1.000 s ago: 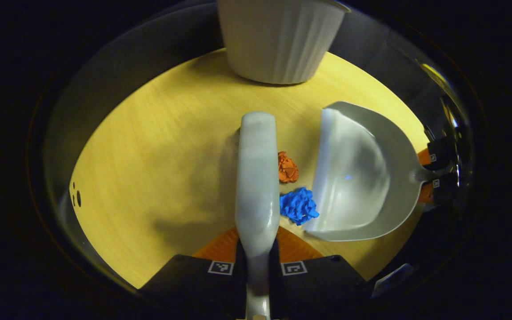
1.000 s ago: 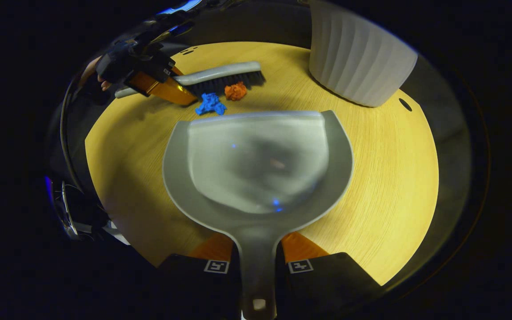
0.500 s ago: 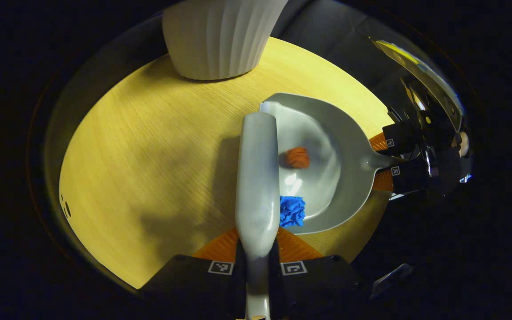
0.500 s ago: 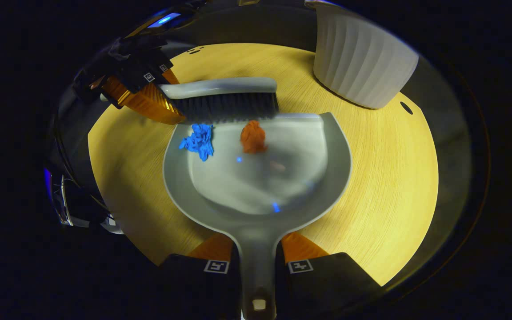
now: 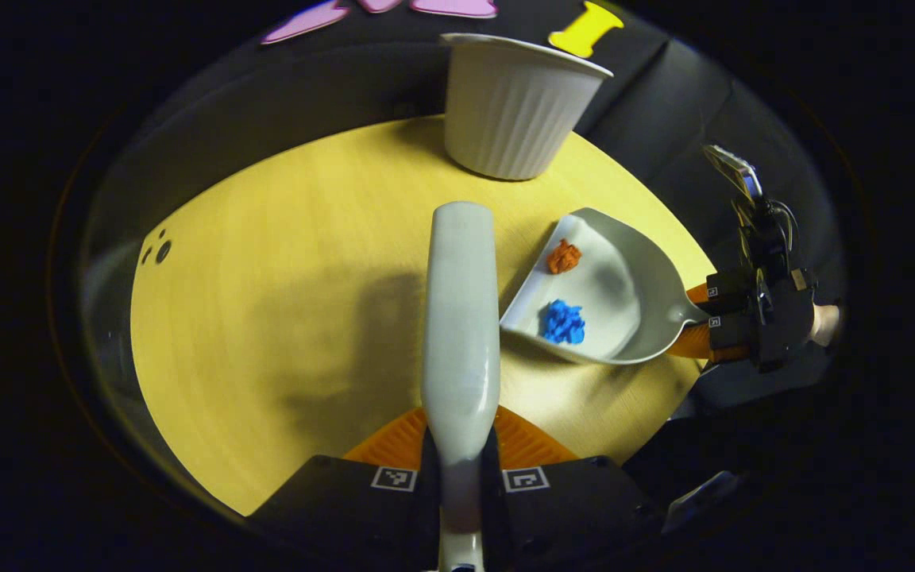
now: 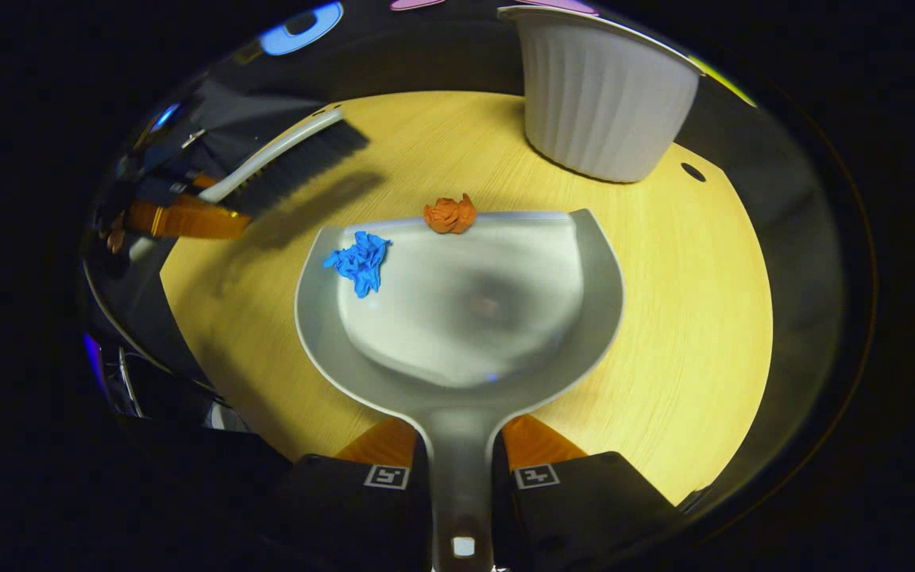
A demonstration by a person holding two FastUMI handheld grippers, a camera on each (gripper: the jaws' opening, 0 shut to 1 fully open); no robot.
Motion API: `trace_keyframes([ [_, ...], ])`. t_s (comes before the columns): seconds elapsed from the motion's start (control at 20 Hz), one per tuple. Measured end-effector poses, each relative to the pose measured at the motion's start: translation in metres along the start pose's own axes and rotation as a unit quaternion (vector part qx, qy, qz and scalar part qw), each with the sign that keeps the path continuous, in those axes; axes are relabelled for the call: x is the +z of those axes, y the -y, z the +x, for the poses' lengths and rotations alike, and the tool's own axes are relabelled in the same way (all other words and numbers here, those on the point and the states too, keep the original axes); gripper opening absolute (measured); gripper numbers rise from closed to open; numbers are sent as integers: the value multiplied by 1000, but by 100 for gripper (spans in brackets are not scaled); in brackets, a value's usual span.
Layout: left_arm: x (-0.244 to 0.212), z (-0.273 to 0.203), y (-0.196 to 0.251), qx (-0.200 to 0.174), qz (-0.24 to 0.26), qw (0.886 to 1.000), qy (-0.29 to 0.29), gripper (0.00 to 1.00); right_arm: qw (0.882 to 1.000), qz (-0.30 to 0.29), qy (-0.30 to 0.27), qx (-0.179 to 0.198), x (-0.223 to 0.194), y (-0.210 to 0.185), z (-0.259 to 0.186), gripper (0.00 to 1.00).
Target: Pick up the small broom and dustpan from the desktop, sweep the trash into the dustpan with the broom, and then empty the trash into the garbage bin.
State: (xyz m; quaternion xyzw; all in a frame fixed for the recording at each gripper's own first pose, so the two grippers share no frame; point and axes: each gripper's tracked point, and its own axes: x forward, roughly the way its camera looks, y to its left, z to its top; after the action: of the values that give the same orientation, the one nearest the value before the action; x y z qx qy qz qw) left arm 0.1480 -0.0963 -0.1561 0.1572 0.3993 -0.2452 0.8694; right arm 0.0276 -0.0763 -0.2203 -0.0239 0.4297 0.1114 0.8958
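Note:
My left gripper [image 5: 461, 445] is shut on the grey broom [image 5: 461, 318], which points forward over the yellow tabletop [image 5: 283, 302]. My right gripper [image 6: 461, 445] is shut on the handle of the grey dustpan [image 6: 465, 318]. A blue crumpled scrap [image 6: 359, 260] lies inside the pan near its left front corner. An orange scrap [image 6: 449, 214] sits on the pan's front lip. In the left gripper view the dustpan [image 5: 608, 294] lies to the right of the broom, holding both the blue scrap [image 5: 564, 322] and the orange scrap [image 5: 563, 257], with the right gripper [image 5: 712, 318] at its handle. In the right gripper view the broom [image 6: 291, 163] hangs raised at far left.
A white ribbed garbage bin [image 5: 515, 111] stands at the back of the table, seen as the bin [image 6: 602, 95] just beyond the pan's right front. Small dark holes [image 5: 157, 250] mark the tabletop at left. The table's round edge drops off to dark cloth all around.
The broom swept both scraps into the dustpan, then lifted and drew back to the left. The dustpan holds the scraps and sits farther from the broom now.

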Motion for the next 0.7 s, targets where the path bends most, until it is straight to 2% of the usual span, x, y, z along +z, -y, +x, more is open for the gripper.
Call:
trace_keyframes([
  [0.3,-104,9,-54,21,-47,999,14,25,999,19,18,-29,22,25,-66,33],
  [0.35,-117,4,-60,20,-56,998,16,25,999,19,18,-35,25,34,-79,37],
  [0.5,-140,-15,-58,15,-80,997,20,25,998,25,20,-52,43,59,-130,33],
  [0.55,-145,-12,-61,13,-86,996,21,25,998,31,20,-56,47,68,-146,29],
  [0.6,-148,-12,-63,10,-92,995,23,25,997,39,22,-58,55,75,-157,33],
  [0.7,-149,-10,-68,11,-100,995,24,25,996,48,29,-65,76,86,-178,33],
])
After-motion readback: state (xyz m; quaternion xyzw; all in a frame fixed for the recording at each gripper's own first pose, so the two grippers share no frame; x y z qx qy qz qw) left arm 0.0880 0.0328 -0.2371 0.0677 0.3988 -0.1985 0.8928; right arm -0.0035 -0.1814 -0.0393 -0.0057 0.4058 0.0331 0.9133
